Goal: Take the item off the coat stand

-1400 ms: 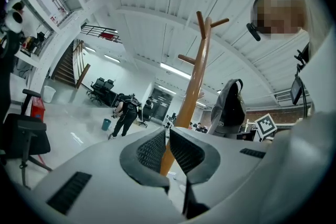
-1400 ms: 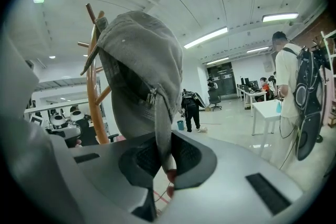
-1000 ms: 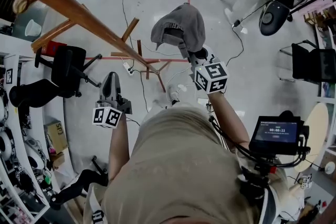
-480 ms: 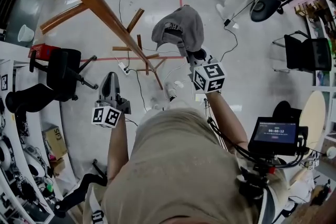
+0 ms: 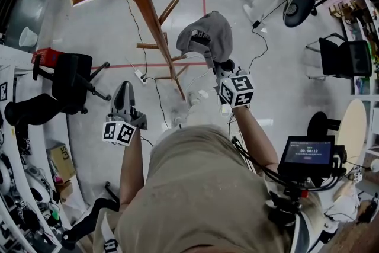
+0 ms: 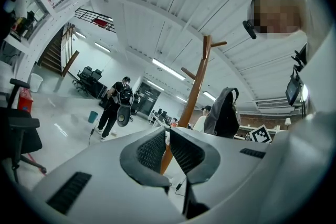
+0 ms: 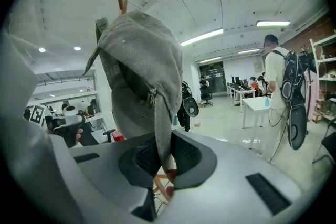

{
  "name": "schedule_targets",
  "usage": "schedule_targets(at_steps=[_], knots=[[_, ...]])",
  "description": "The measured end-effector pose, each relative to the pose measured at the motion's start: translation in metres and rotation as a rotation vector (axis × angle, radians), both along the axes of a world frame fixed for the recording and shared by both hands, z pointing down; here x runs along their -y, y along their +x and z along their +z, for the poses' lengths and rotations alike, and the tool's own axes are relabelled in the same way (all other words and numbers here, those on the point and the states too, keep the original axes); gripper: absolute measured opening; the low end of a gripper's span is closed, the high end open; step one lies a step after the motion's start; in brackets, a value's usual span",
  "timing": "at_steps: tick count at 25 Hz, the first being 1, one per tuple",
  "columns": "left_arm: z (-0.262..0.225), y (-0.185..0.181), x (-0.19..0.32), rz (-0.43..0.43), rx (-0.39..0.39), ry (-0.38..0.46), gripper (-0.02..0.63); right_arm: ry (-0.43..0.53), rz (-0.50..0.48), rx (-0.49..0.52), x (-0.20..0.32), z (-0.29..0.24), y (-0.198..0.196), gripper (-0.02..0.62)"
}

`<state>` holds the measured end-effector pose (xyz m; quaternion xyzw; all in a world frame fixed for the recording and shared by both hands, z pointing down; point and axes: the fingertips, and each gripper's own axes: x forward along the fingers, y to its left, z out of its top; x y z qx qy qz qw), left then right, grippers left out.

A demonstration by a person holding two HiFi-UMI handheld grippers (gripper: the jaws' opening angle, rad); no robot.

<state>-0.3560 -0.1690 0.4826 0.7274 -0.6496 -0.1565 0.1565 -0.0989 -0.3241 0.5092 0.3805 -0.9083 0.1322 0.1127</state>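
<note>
Grey cap (image 5: 208,32): soft, faded woven fabric, domed crown, small metal buckle on the strap. Its strap edge is clamped between the ribbed dark pads of the right gripper (image 5: 221,67). The crown is carried just beyond the jaw tips, apart from the smooth wooden coat stand (image 5: 148,15). The left gripper (image 5: 124,90) is seen closed, empty.

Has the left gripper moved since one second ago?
No. In the head view the left gripper keeps its place beside the black office chair and the power strip.
</note>
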Motion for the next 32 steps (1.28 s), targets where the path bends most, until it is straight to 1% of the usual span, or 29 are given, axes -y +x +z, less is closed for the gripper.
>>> schedule_targets(at_steps=[3,7,10,14,18,21,25,28,31,32], knots=[[0.006,-0.014,-0.022,-0.004,-0.012,0.019,0.021,0.007,0.015,0.002,-0.022,0.008,-0.01,0.028],[0.013,-0.019,-0.034,0.002,-0.031,0.028,0.021,-0.006,0.04,0.014,-0.034,0.017,-0.01,0.028],[0.009,-0.02,-0.039,0.013,-0.033,0.042,0.021,-0.005,0.05,0.016,-0.039,0.02,-0.012,0.028],[0.014,-0.024,-0.04,0.019,-0.037,0.039,0.021,-0.011,0.052,0.011,-0.044,0.029,-0.014,0.028],[0.016,-0.024,-0.038,0.021,-0.025,0.044,0.021,-0.012,0.06,0.013,-0.043,0.033,-0.011,0.028],[0.021,-0.016,-0.045,0.027,-0.026,0.033,0.021,-0.038,0.062,0.009,-0.052,0.043,0.001,0.028],[0.003,-0.002,-0.036,0.057,0.005,0.06,0.021,-0.01,0.046,0.014,-0.044,0.029,0.002,0.028],[0.006,0.022,-0.039,0.076,0.02,0.034,0.021,-0.032,0.028,0.02,-0.05,0.034,0.011,0.028],[0.01,0.052,-0.033,0.091,0.052,0.022,0.021,-0.04,0.008,0.027,-0.05,0.033,0.031,0.028],[0.011,0.058,-0.035,0.087,0.051,0.018,0.021,-0.046,0.002,0.025,-0.052,0.034,0.037,0.028]])
